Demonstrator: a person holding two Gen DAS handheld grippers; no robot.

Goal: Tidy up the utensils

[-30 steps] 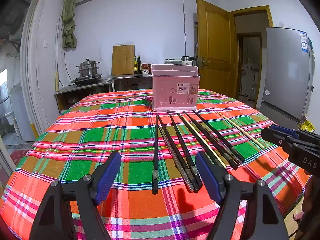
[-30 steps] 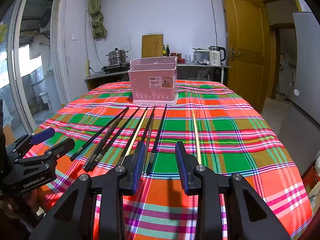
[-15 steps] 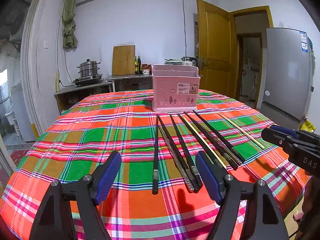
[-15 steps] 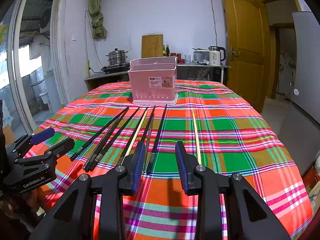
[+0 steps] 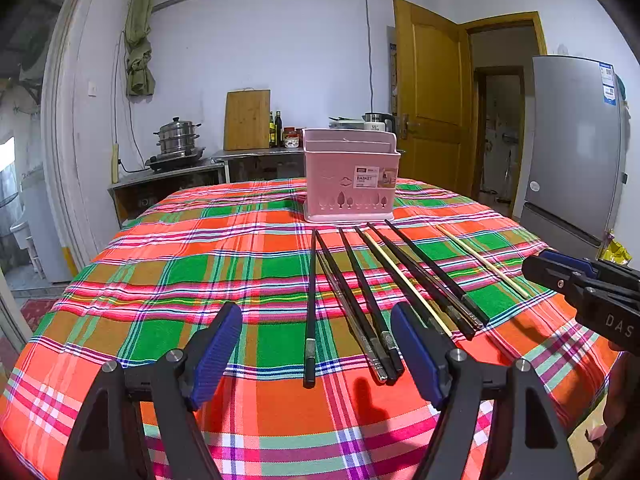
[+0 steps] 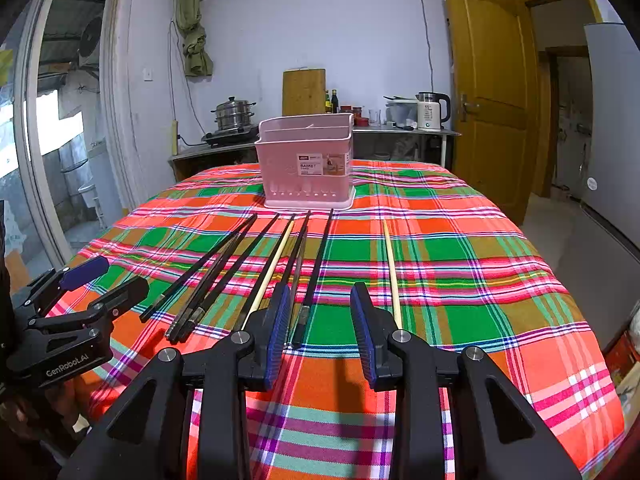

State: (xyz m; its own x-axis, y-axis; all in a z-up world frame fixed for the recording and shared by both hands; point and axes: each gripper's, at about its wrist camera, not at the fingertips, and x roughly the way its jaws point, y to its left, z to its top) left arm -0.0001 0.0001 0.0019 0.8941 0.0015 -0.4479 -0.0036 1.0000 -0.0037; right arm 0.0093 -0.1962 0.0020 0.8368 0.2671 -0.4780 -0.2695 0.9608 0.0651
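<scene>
Several black chopsticks (image 5: pixel 352 296) and two pale wooden ones (image 5: pixel 482 262) lie side by side on the plaid tablecloth, pointing at a pink utensil basket (image 5: pixel 350 176) at the far side. In the right wrist view the black chopsticks (image 6: pixel 224 268), a pale chopstick (image 6: pixel 392 272) and the basket (image 6: pixel 306 162) show too. My left gripper (image 5: pixel 320 350) is open and empty, hovering over the near ends of the chopsticks. My right gripper (image 6: pixel 322 330) is open and empty, just above the near end of a black chopstick.
The round table (image 5: pixel 160 280) is covered by a red, green and orange plaid cloth. A counter with a pot (image 5: pixel 178 142), cutting board (image 5: pixel 247 120) and kettle (image 6: pixel 430 112) stands behind. A fridge (image 5: pixel 572 148) and wooden door (image 5: pixel 432 96) are at right.
</scene>
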